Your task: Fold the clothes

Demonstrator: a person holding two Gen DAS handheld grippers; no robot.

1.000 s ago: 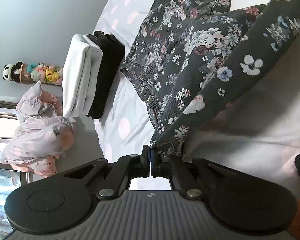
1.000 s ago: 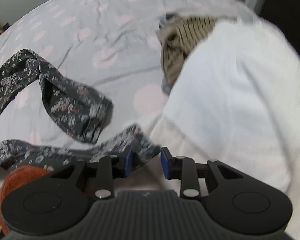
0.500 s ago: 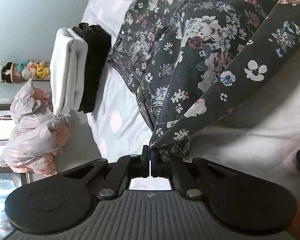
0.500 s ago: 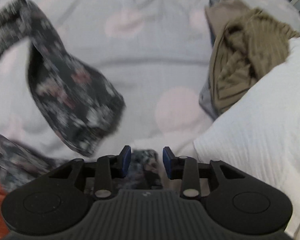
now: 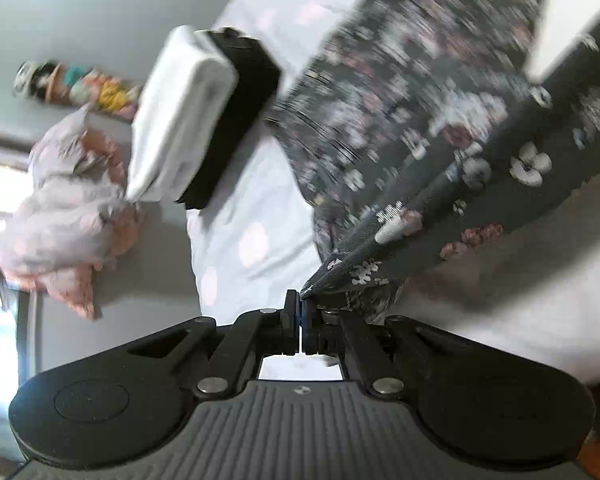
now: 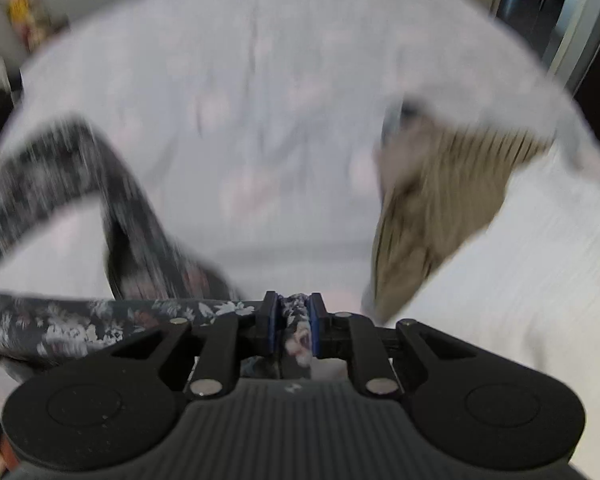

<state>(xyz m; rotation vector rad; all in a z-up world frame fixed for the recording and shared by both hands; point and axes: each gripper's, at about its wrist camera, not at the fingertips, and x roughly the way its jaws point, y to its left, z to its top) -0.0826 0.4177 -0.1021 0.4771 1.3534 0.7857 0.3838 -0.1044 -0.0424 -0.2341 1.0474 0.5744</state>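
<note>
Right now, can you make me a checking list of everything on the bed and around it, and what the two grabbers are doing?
Surface: bed sheet, pale with pink spots.
Job's things: floral garment, dark, stretched between both grippers; folded white and black stack on the bed.
Clutter: tan ribbed garment and white cloth, unfolded; pink bundle off the bed.
Grippers: left gripper fingers shut on the floral fabric; right gripper shut on it too.
Cables: nothing seen.
Surroundings: row of toys by the wall; views blurred.
</note>
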